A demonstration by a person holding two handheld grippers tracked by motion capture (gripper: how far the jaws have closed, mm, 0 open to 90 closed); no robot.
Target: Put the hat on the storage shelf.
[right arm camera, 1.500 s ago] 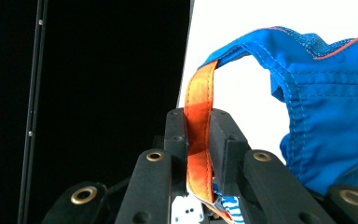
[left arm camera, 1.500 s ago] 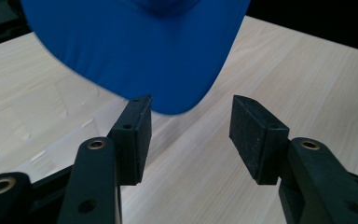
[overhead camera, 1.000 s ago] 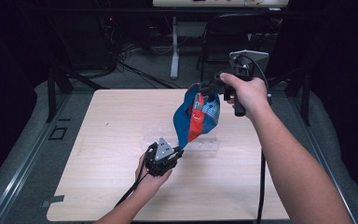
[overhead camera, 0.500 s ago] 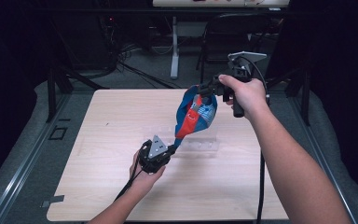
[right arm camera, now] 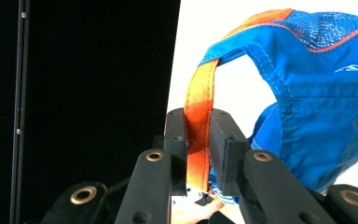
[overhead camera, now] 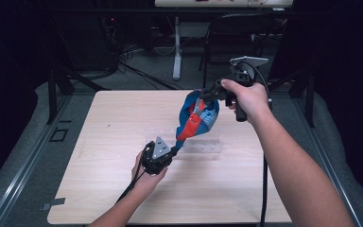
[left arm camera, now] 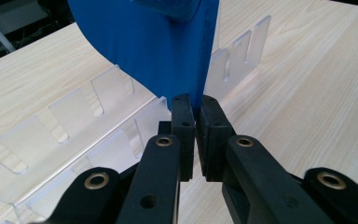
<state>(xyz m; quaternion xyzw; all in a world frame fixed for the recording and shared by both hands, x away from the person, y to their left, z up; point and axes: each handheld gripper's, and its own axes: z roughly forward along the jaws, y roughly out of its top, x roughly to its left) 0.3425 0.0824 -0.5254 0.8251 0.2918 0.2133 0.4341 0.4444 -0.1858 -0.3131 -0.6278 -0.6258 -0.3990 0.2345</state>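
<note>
Blue fabric with orange trim and a mesh panel, a small garment (overhead camera: 196, 118), hangs stretched in the air above the bench (overhead camera: 99, 142), between the two grippers. The right gripper (overhead camera: 211, 93), held high at the far side, has its fingers (right arm camera: 177, 140) clenched on the garment's orange strap (right arm camera: 199, 112). The left gripper (overhead camera: 174, 150), lower and nearer the person, has just been closing and now pinches the garment's bottom blue edge (left arm camera: 168, 56) between its fingers (left arm camera: 182, 121). A clear plastic rack (overhead camera: 203, 144) with upright dividers rests on the bench directly below the garment.
</note>
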